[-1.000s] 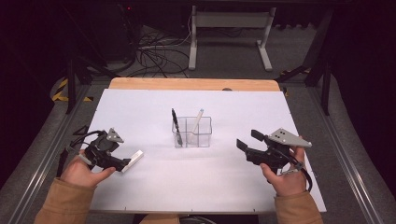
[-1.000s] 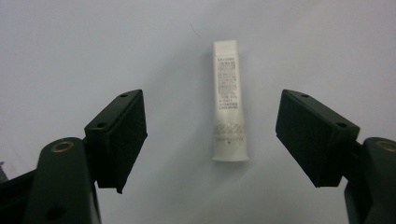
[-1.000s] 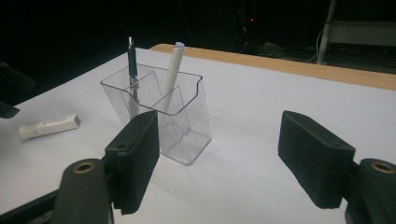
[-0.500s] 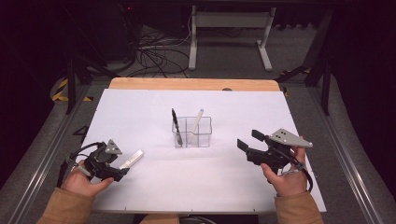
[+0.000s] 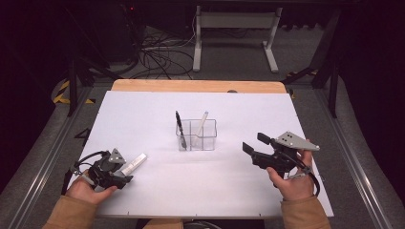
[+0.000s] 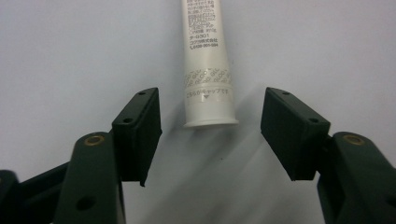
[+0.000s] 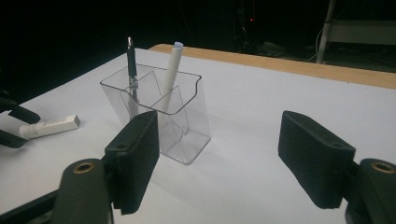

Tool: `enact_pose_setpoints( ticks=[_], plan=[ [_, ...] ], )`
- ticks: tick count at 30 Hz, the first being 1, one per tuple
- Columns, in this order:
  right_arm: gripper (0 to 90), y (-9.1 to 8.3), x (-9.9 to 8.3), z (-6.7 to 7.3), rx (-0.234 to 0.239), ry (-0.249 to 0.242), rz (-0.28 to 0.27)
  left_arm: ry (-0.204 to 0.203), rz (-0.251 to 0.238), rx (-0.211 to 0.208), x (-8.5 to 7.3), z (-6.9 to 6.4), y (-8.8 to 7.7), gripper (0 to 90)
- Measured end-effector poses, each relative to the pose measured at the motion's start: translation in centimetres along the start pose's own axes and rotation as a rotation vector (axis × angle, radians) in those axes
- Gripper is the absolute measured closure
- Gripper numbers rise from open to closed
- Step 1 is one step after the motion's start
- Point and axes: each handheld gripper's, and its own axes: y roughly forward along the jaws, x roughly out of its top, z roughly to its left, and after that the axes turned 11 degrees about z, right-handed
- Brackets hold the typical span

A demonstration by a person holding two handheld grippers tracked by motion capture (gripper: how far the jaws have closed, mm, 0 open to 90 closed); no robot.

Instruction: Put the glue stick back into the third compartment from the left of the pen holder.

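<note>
Since the earlier frame, the left gripper point(image 5: 125, 174) had dropped toward the matte white table point(image 5: 143, 114) and its jaws had just been closing, though its flat black pads point(image 6: 140, 126) stood apart and clear of the white tube point(image 6: 205, 70), a smooth printed cylinder lying flat with its flanged end between them. At centre stood the clear plastic holder point(image 5: 197, 136), rectangular and partitioned, with a slim dark pen point(image 5: 178, 125) and a white marker point(image 5: 202, 122) leaning in separate compartments. Well right of it, the right gripper point(image 5: 253, 143) hung with jaws wide and empty.
</note>
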Motion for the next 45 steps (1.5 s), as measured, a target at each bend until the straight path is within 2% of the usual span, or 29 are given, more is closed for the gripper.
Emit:
enact_pose_setpoints(
  ticks=[4, 7, 12, 14, 19, 22, 31, 36, 41, 45],
  plan=[
    [30.2, 0.0, 0.0, 0.0, 0.000, 0.000, 0.001, -0.022, 0.000, -0.005, -0.3, 0.4, 0.2, 43.7],
    [30.2, 0.1, 0.0, 0.1, 0.000, 0.001, 0.003, -0.046, -0.011, -0.055, -0.6, 0.8, 0.4, 49.4],
    [30.2, 0.1, 0.0, 0.1, 0.000, -0.001, 0.006, -0.034, -0.029, -0.066, -0.8, 0.8, 0.5, 56.2],
    [30.2, 0.2, 0.0, 0.1, 0.001, -0.004, 0.009, -0.048, -0.040, -0.084, -0.9, 0.8, 0.6, 56.7],
    [30.2, 0.3, -0.1, 0.2, 0.004, -0.006, 0.012, -0.057, -0.054, -0.093, -0.9, 1.0, 0.7, 58.5],
    [30.1, 0.3, -0.1, 0.2, 0.002, -0.007, 0.015, -0.063, -0.060, -0.091, -0.9, 1.1, 0.7, 63.8],
    [30.2, 0.2, -0.1, 0.2, 0.002, -0.004, 0.011, -0.061, -0.055, -0.095, -0.9, 1.1, 0.5, 64.7],
    [30.2, 0.2, -0.1, 0.2, 0.002, -0.006, 0.010, -0.061, -0.082, -0.111, -0.9, 1.1, -0.5, 64.9],
    [30.2, 0.2, -0.1, 0.2, 0.000, -0.004, 0.011, -0.042, -0.122, -0.072, -0.7, 0.6, -1.7, 65.1],
    [30.2, 0.2, -0.1, 0.2, -0.001, -0.004, 0.012, -0.038, -0.148, -0.072, -0.7, 0.3, -2.4, 65.1]
  ],
)
